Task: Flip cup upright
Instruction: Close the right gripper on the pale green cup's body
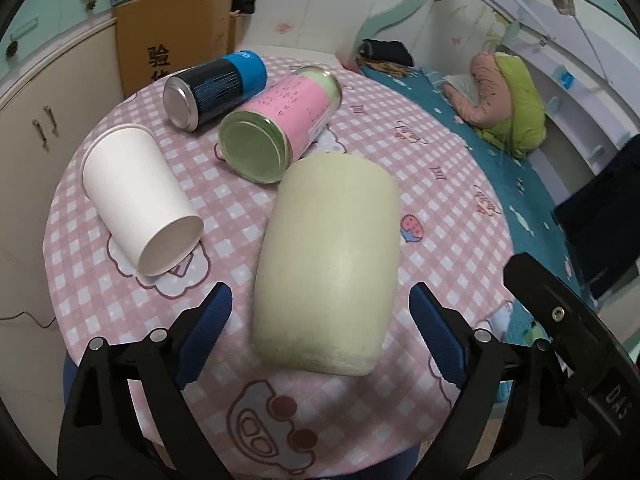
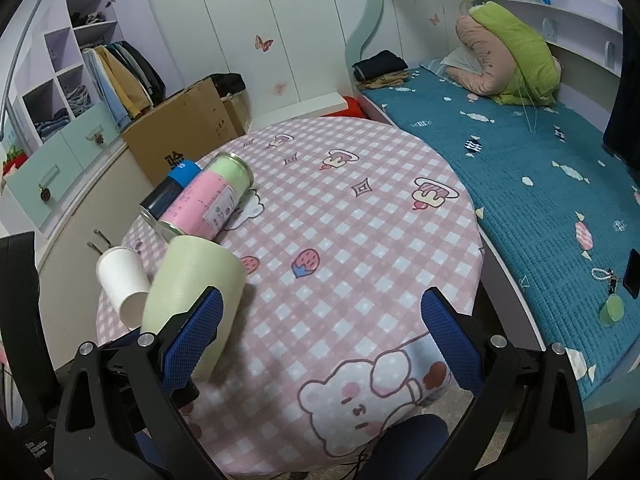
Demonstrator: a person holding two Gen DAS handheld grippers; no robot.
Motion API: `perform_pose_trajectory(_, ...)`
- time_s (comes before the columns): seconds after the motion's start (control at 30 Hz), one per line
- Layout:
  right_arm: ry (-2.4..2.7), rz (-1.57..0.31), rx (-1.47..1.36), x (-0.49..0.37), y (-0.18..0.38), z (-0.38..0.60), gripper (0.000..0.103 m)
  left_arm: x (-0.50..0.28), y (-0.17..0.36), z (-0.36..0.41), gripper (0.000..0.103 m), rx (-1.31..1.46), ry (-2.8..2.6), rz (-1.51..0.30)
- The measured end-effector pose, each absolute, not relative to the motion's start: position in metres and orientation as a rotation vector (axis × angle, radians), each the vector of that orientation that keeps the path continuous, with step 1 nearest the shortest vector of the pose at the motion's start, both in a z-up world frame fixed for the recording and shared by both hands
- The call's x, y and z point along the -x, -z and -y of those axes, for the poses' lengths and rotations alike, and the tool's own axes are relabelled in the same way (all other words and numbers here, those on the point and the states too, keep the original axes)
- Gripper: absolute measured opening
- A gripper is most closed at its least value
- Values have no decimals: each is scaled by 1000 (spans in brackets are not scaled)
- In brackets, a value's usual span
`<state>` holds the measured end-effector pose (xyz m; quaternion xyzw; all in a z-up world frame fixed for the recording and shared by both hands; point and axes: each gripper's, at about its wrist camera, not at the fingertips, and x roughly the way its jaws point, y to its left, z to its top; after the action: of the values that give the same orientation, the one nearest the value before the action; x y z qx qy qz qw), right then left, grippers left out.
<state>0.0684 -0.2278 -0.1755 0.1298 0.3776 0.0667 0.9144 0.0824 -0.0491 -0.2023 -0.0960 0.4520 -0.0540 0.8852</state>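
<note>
A pale green cup (image 1: 328,264) lies on its side on the round table with the pink checked cloth (image 1: 436,208), its base towards me. My left gripper (image 1: 320,316) is open, its blue fingers on either side of the cup's near end, not touching it. In the right wrist view the same cup (image 2: 188,288) lies at the left, partly behind my left finger. My right gripper (image 2: 320,328) is open and empty over the table's near edge (image 2: 400,264).
A white paper cup (image 1: 140,204), a pink-labelled can (image 1: 280,124) and a black and blue can (image 1: 216,88) lie on their sides behind the green cup. A cardboard box (image 1: 172,36) stands beyond the table. A bed with a teal cover (image 2: 540,184) is on the right.
</note>
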Motion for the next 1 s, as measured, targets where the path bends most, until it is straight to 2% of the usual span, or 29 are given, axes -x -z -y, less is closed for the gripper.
perform_pose_trajectory(0.43,-200,-752,-244,-63,147,189,96,-59,157,-12,95,142,32,-795)
perform_pose_trajectory(0.73,-230,-804,-231,-81,152,151,96,-74,161,-65,95,158,-25,-798)
perform_pose_trajectory(1.0,-225,-928,-277,-113,182,132,96,-88,173,-78,95,154,-29,-827)
